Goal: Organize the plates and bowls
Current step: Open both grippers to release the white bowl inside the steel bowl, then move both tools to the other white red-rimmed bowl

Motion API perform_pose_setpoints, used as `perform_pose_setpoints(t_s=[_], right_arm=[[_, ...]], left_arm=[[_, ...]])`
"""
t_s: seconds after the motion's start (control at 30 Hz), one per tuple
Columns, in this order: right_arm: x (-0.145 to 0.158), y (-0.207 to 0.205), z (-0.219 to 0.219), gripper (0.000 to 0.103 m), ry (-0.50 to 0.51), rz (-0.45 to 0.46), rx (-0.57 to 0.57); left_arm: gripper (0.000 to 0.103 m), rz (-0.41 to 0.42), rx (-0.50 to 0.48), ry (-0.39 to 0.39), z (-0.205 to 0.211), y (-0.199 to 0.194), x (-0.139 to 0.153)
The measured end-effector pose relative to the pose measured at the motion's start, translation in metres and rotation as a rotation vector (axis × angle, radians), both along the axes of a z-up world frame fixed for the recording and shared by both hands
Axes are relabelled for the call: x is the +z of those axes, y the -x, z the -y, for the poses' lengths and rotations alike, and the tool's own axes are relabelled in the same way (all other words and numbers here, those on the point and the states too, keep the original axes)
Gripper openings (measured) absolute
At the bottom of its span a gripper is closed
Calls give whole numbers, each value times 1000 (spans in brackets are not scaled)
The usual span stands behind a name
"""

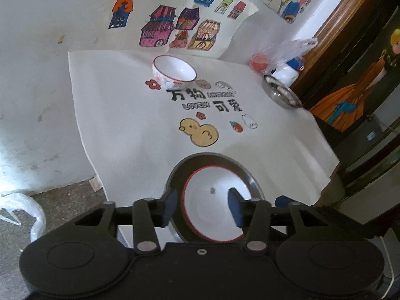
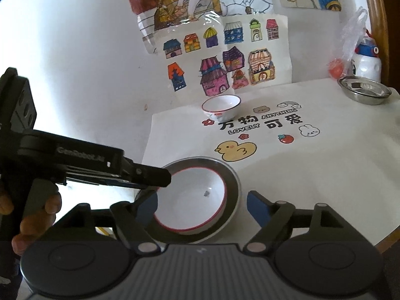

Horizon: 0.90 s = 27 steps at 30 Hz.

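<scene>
Just under the left gripper (image 1: 203, 206), its jaws parted on either side of the near rim without pinching it, a red-rimmed bowl (image 1: 212, 205) sits inside a dark plate (image 1: 255, 182). The right gripper (image 2: 202, 208) hangs wide open and empty just short of the same plate (image 2: 231, 175). Both pieces look glazed, so stiff, slick and breakable (a rim grip seems safest, one finger inside the wall). Farther ahead a second bowl (image 1: 174, 72) stands alone on the printed cloth (image 1: 112, 115), and off to the right a steel dish (image 1: 282, 93).
</scene>
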State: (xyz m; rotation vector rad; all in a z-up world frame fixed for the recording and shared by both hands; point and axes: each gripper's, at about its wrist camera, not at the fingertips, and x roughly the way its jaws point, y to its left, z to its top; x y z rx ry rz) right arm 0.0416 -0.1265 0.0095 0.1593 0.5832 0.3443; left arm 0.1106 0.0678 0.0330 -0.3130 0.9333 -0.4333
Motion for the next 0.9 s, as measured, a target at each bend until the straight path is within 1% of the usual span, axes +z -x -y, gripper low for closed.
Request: perform_pose_setpoints(t_s=[0.07, 0.1, 0.13, 0.2, 0.27, 0.3, 0.37, 0.47, 0.6, 0.7, 0.9], right_arm=[[0, -1, 2, 88, -5, 5, -9], [-1, -3, 3, 91, -10, 8, -13], [-1, -4, 5, 93, -17, 12, -16], [-2, -8, 10, 97, -33, 18, -26], [-2, -13, 16, 100, -51, 24, -41], [-3, -17, 19, 101, -60, 26, -53], [-3, -26, 25, 103, -73, 27, -79], [-3, -49, 31, 103, -59, 18, -111], [2, -80, 35, 103, 0, 18, -136], [8, -106, 34, 103, 41, 9, -116], [21, -157, 24, 103, 161, -28, -48]], left_arm=[[67, 17, 3, 19, -1, -1, 1], [79, 35, 15, 14, -2, -1, 3], [83, 54, 28, 8, -3, -2, 4], [84, 81, 49, 2, -6, -5, 5], [88, 84, 67, 14, -11, -12, 5], [93, 90, 83, 16, -14, -16, 5], [98, 115, 121, -6, -18, -23, 4], [101, 131, 165, -52, -23, -39, -1], [102, 115, 188, -75, -30, -66, -10], [102, 97, 189, -106, -35, -88, -16], [102, 55, 143, -185, -39, -139, -20]])
